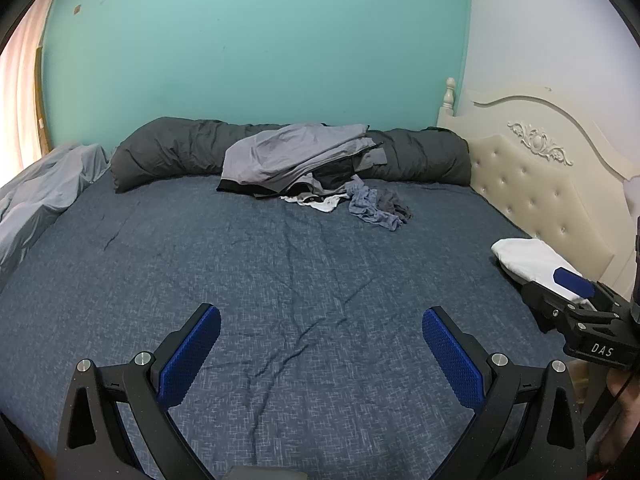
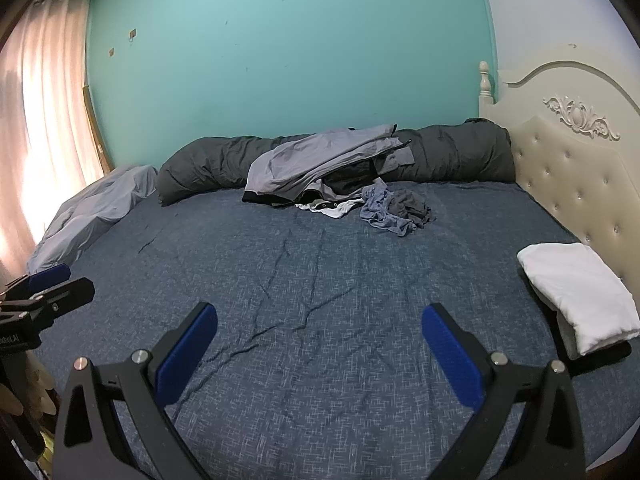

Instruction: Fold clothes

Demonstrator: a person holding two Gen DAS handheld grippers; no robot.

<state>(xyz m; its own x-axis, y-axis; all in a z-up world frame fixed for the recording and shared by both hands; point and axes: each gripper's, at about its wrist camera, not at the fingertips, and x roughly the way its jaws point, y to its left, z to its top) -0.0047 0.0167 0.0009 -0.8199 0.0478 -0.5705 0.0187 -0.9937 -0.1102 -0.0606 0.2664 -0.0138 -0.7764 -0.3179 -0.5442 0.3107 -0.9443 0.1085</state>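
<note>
soft, limp cloth: the crumpled heap of grey, black and blue garments (image 2: 332,178) lies far ahead of both fingers on the dark blue bed (image 2: 300,320). left gripper (image 1: 321,354) and right gripper (image 2: 320,354) fingers stand apart, empty. best pinched at an edge.

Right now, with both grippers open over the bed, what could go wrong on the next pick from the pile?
1. The tangled pile of unfolded clothes overlaps itself; the crumpled blue garment lies against a dark grey one, so one pinch may lift several.
2. The pile leans on the rolled dark grey duvet, which might get snagged.
3. The folded white garment sits by the open right gripper; a sweep could undo it. The left gripper is open too.
</note>
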